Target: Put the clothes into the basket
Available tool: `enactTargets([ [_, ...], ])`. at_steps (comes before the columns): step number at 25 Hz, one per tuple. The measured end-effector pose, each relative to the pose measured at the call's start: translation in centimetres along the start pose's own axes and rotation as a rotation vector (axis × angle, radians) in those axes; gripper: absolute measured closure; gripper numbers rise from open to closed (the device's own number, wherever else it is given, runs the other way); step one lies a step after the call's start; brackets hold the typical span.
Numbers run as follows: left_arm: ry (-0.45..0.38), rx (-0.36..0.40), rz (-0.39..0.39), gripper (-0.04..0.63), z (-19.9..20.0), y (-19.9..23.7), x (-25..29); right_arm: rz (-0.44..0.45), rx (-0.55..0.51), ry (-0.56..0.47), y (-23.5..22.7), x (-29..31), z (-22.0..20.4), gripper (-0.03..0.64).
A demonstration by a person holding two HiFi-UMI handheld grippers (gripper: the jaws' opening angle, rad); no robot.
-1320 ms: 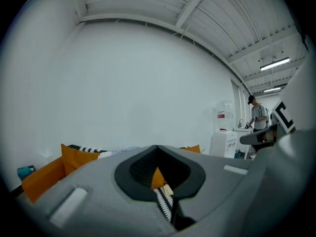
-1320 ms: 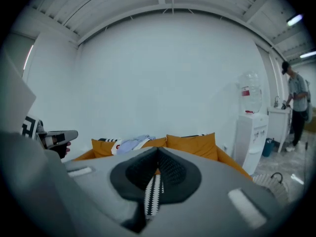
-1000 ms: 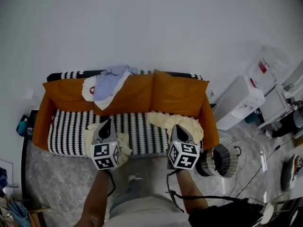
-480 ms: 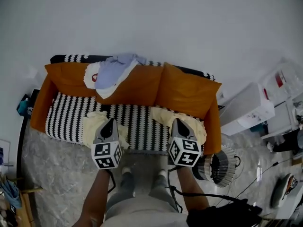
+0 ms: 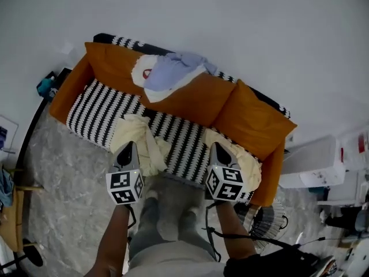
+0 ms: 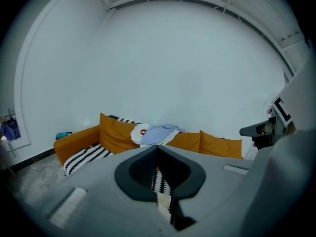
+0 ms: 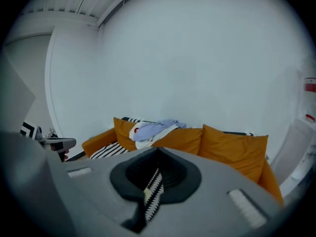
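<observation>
Head view looks steeply down on an orange sofa (image 5: 248,117) set against a pale wall, its seat under a black-and-white striped cover (image 5: 98,111). Over the sofa's backrest, left of its middle, lies a heap of pale blue and white clothes (image 5: 170,71). A cream garment (image 5: 135,134) sits on the seat left of the sofa's middle, spilling over the front edge, and a second cream garment (image 5: 245,160) lies toward the sofa's right end. A round slatted basket (image 5: 270,223) stands on the floor just off that right end. The left gripper (image 5: 128,146) and the right gripper (image 5: 218,146) are held in front of the sofa, each pointing toward one cream piece. In both gripper views the jaws are pressed together with nothing pinched. Only a thin slit remains, showing stripes and cream cloth beyond.
</observation>
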State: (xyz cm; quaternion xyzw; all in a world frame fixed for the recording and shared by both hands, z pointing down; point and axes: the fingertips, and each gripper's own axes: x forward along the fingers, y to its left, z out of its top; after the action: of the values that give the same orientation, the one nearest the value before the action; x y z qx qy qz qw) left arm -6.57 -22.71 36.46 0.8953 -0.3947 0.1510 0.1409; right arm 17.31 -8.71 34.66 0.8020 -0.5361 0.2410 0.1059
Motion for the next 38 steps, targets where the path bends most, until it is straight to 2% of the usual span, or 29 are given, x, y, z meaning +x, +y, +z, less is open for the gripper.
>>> enactTargets([
  [5,0.025,-0.063,0.146,0.601,-3.1,7.6,-1.5,0.136,-0.068,0.061,6.8,4.7,-1.7,0.614],
  [9,0.072,-0.145,0.288,0.601,-7.5,13.0,-4.7,0.265,-0.158,0.132,13.3,7.4,-4.0,0.614],
  [15,0.128,-0.228,0.384,0.601,-13.3,17.8,-7.8,0.364,-0.222,0.196,20.4,9.7,-8.5,0.614],
  [23,0.198,-0.263,0.407,0.601,-19.9,20.5,-7.6,0.432,-0.285,0.279,23.4,11.9,-16.0,0.614],
  [31,0.274,-0.282,0.382,0.601,-28.2,21.2,-4.6,0.405,-0.294,0.351,22.4,16.2,-24.1,0.614],
  [38,0.33,-0.28,0.342,0.601,-35.1,20.5,-1.9,0.426,-0.307,0.418,22.5,18.6,-30.9,0.614],
])
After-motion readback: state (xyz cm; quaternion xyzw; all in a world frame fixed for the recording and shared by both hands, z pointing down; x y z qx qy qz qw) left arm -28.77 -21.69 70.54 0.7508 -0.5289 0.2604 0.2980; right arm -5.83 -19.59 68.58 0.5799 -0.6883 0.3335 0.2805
